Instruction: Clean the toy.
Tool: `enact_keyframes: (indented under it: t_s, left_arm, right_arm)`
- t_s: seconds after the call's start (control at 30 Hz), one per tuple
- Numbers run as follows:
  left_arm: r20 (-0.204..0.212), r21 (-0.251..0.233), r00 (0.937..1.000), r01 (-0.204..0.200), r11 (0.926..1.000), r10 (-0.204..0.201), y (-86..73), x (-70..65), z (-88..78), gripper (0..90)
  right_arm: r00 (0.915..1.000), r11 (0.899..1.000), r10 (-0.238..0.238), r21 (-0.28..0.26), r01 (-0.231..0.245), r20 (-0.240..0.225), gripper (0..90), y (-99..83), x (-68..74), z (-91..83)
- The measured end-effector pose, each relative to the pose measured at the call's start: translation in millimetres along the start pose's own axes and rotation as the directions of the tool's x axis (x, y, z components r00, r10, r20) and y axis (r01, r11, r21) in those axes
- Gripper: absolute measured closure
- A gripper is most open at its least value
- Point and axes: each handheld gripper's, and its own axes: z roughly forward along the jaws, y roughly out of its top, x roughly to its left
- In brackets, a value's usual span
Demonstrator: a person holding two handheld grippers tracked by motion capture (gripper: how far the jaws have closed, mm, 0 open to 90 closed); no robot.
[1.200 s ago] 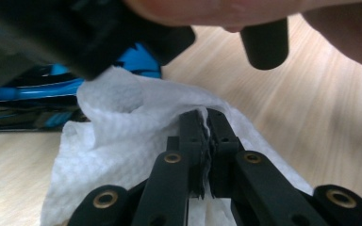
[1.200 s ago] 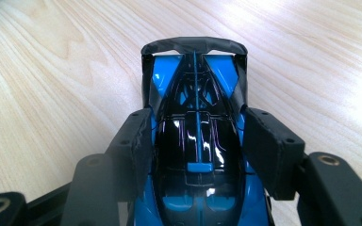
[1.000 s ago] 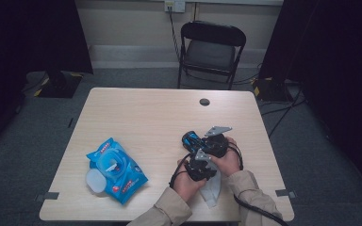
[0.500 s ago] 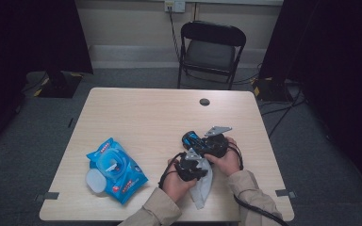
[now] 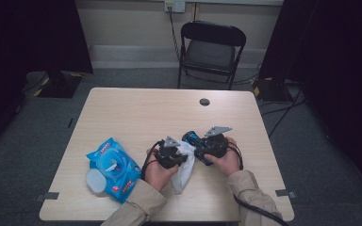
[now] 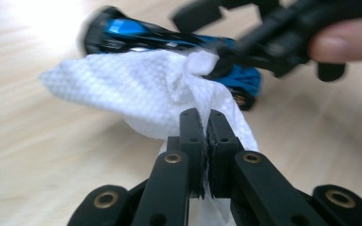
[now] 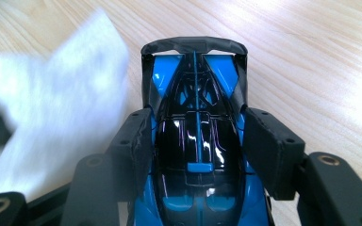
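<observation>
Right gripper view: the right hand-held gripper (image 7: 195,141) clamps the blue toy car (image 7: 195,155) by its sides above the surface (image 7: 311,56). Left hand-held gripper (image 6: 206,141), jaws pressed together on the white wipe (image 6: 136,94), should stroke lightly along the bodywork while the car is held steady.

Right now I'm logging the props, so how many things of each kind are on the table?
Toy car: 1
White wipe: 1
Blue wipes pack: 1
Round white lid: 1
Total: 4

Tan sleeves (image 5: 143,205), black fingers (image 6: 191,136) (brass rivets)
</observation>
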Motion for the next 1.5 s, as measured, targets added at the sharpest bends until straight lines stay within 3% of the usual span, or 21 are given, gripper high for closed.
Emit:
enact_keyframes:
  t_s: [0.2,0.37,0.5,0.63,0.8,1.5]
  left_arm:
    - [-0.084,-0.001,0.9957,0.037,0.9993,-0.037,9.1,20.2,3.0,87.1]
    - [-0.162,0.027,0.9849,0.067,0.9974,-0.062,11.7,34.7,13.5,87.1]
    - [-0.17,0.033,0.9809,0.102,0.9942,-0.095,11.4,39.1,25.9,87.0]
    - [-0.156,0.05,0.9829,0.107,0.993,-0.098,8.5,38.4,40.3,86.9]
    - [-0.14,0.038,0.9858,0.1,0.9943,-0.094,9.0,35.5,46.5,86.8]
    - [-0.062,0.04,0.9961,0.065,0.9971,-0.063,1.9,15.1,48.6,86.8]
  right_arm:
    - [1.0,1.0,0.001,-0.004,-0.001,-0.002,43.5,-0.4,-0.4,0.0]
    - [1.0,1.0,0.001,-0.007,-0.001,-0.004,43.5,-0.7,-0.8,0.2]
    - [1.0,1.0,0.001,-0.009,-0.001,-0.009,43.5,-1.0,-1.4,0.2]
    - [1.0,1.0,0.0,-0.009,0.0,-0.007,43.5,-0.9,-1.1,0.2]
    - [1.0,1.0,0.0,-0.008,0.0,-0.007,43.5,-0.9,-1.1,0.1]
    - [1.0,1.0,-0.006,-0.002,0.006,-0.003,43.4,0.2,-0.1,0.7]
